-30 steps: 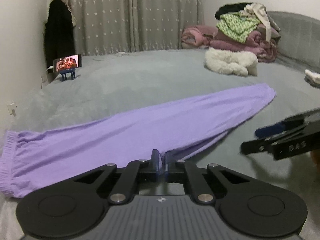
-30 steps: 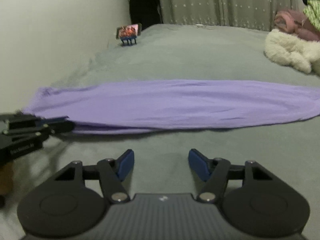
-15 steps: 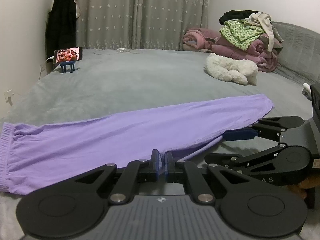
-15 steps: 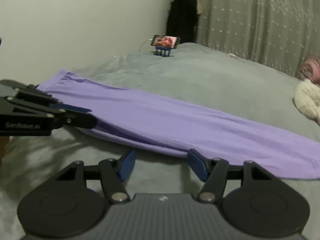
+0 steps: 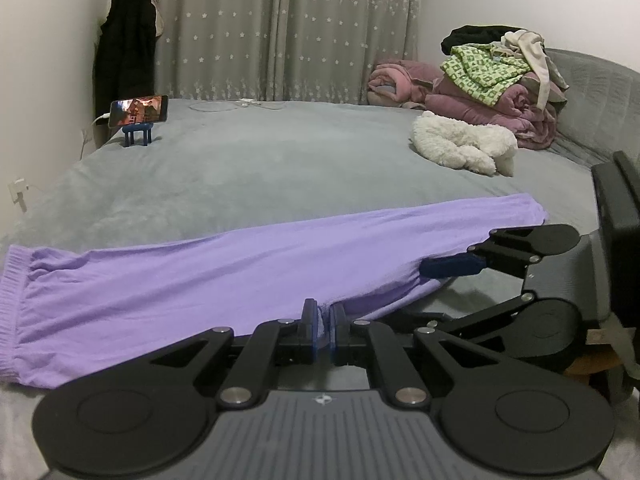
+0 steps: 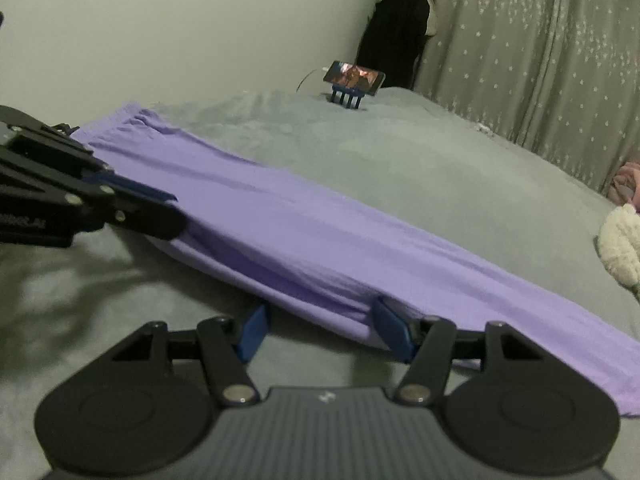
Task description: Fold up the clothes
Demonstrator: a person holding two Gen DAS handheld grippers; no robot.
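Purple trousers (image 5: 248, 276) lie folded lengthwise across a grey bed (image 5: 280, 168), ribbed waistband to the left and cuffs to the right. The left gripper (image 5: 322, 320) is clamped on the near edge of the soft, thin cloth, its pads pressed together with a pinch of purple between them. The right gripper (image 6: 320, 328) stands with its blue fingers (image 6: 394, 332) apart, the trousers' near edge between them, one finger over the fabric and the other on the bedcover side.

Only the left wrist view takes in the headboard end: a heap of pink quilts (image 5: 472, 100) topped with a green patterned garment (image 5: 484, 70), and a fluffy white throw (image 5: 464, 144) in front. Both views catch a phone (image 5: 138, 110) on a small blue stand (image 5: 138, 134), a dark coat (image 5: 126, 44) hanging in the corner, and star-dotted curtains (image 5: 280, 28).
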